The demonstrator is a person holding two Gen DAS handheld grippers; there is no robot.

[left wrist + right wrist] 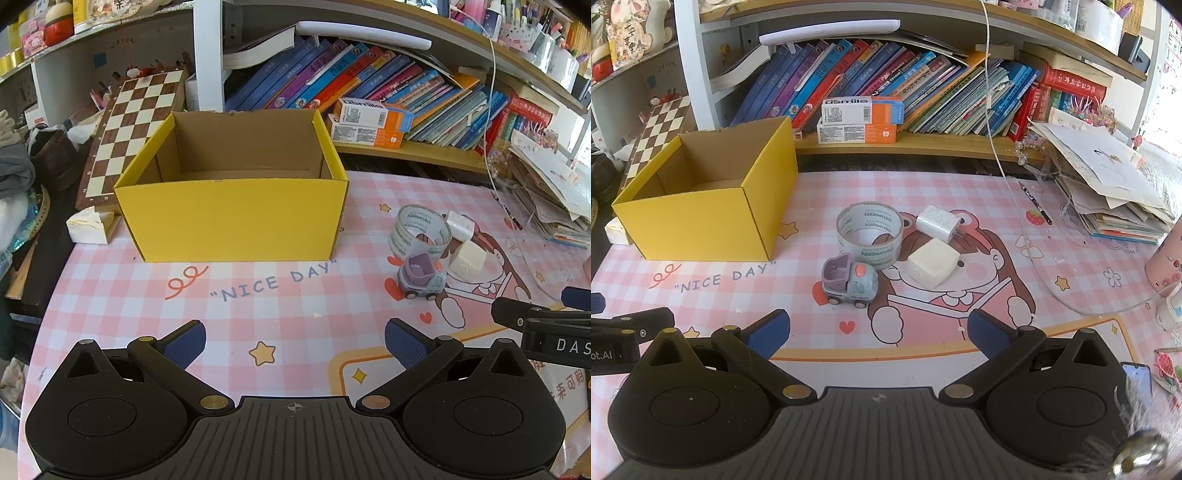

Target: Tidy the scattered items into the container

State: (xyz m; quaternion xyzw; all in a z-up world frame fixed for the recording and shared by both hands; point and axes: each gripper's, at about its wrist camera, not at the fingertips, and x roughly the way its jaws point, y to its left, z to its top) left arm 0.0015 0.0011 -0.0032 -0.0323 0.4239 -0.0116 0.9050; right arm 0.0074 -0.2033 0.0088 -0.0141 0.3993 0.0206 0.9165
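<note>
Left wrist view: the left gripper (294, 343) is spread wide and holds nothing, hovering over the pink checked mat (110, 295). The yellow box (232, 218) stands straight ahead of it, open on top, and what shows of its inside is bare cardboard. The scattered items lie well off to the right: a tape roll (420, 230), a toy truck (422, 277) just in front of it, a cream block (467, 258) and a white charger (460, 223) behind that. The tip of the right gripper (532, 321) pokes in at the right edge, nearer the cluster.

Right wrist view: the right gripper (878, 334) is also wide open and empty. The truck (849, 282) sits almost dead ahead, closest of the four, its long axis running roughly left to right across the fingers' line. The tape (870, 236) touches or nearly touches it behind; the block (932, 267) and charger (938, 223) lie slightly right. The box (705, 225) stands ahead to the left.

The right gripper looks the better placed for the first pick, likely the truck, which then has to travel left to the box.
</note>
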